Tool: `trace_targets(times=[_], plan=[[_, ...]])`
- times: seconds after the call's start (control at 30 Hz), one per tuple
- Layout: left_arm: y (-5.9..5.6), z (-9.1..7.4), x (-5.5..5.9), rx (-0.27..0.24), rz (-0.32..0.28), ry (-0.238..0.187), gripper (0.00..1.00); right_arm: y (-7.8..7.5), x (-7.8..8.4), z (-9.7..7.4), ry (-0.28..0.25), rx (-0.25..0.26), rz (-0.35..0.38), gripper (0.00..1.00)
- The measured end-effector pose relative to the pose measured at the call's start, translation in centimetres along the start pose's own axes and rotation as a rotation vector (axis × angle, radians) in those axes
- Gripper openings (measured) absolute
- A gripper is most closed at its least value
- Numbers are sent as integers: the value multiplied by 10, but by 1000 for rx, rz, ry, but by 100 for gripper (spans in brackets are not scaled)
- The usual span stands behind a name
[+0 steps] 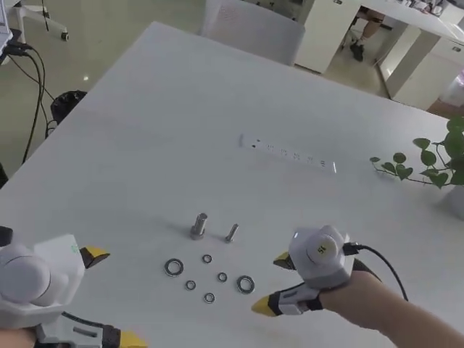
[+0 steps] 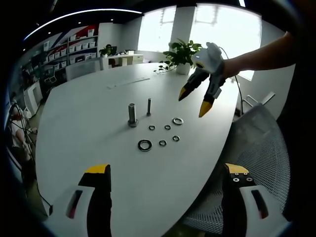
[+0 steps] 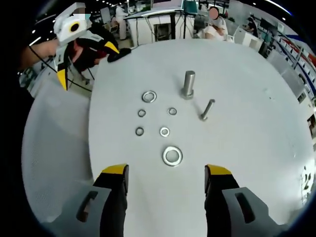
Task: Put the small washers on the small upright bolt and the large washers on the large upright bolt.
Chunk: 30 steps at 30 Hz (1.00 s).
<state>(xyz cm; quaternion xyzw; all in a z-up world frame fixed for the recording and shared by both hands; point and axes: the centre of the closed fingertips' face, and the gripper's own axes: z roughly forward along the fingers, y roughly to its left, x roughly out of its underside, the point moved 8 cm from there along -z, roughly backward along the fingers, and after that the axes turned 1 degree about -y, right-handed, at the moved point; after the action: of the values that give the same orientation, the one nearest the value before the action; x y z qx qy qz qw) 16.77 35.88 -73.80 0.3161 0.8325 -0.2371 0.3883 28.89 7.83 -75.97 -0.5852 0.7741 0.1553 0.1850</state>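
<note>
No washer is on a bolt yet. The large bolt (image 1: 199, 225) and the small bolt (image 1: 231, 233) to its right stand bare on the table (image 1: 217, 109). Two large washers (image 1: 173, 267) and four small washers (image 1: 206, 258) lie loose just nearer. The left gripper (image 1: 116, 296) and right gripper (image 1: 270, 284) hover either side, jaws open and empty.

Daylight pours through the windows (image 2: 227, 29), blown out white in the left gripper view. The white table (image 1: 217, 109) carries only soft, faint shadows; both gripper views bend strongly at their edges
</note>
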Motion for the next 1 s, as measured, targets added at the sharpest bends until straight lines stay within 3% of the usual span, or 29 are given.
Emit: trace_targets(times=[0.1,0.5,0.63,1.0], plan=[[2,1,5,-10,5,23,93,-1,-1,6,20,-12,-23,63],[4,-1,3,-23,-22,-11,91,-10,-2,25,72,-35,-66,56],[5,-2,3,-25,-18,-9,91,-12,-1,30,84,-36,-62,50],[10,-2,3,-24,-14,-4,89,-12,-7,42,114,-52,-96,48]])
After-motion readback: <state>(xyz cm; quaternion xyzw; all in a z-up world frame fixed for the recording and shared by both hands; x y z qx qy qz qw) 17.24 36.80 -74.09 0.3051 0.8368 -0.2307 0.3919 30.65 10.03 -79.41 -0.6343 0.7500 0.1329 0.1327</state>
